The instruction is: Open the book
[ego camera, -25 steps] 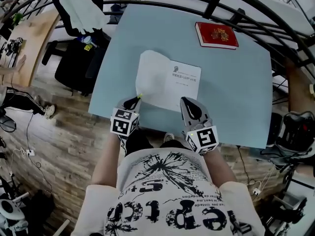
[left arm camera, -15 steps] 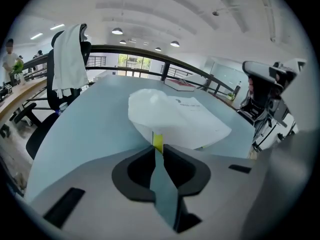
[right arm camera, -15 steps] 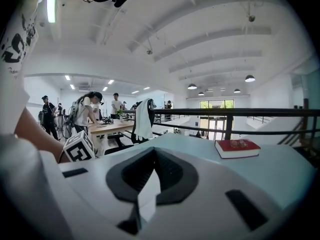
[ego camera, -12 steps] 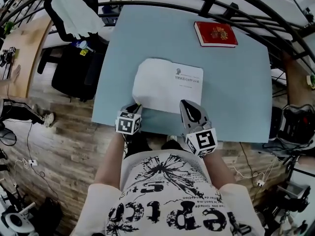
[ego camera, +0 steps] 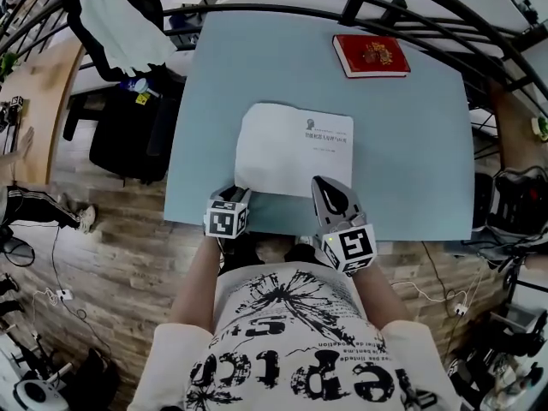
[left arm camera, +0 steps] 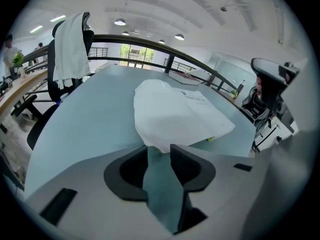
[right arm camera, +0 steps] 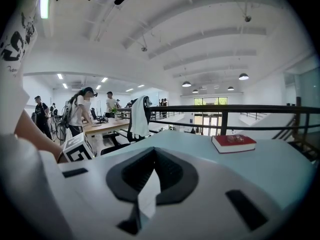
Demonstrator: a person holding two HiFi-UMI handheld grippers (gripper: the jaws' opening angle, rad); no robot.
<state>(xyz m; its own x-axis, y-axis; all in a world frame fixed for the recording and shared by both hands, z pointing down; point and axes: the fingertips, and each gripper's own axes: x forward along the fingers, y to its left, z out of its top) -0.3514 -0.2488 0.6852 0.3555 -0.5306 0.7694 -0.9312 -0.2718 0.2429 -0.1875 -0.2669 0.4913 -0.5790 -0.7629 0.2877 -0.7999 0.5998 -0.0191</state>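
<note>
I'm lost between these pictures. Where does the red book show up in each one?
Head view: the red book lies near the far right corner of the table.
Left gripper view: a small flat shape at the table's far edge may be it; too small to tell.
Right gripper view: the red book sits right of centre, on the table.
Shared landmark: the hanging white cloth, left of the table in every view.

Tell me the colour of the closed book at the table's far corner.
The closed book is red with a gold design; the head view shows it best.
</note>
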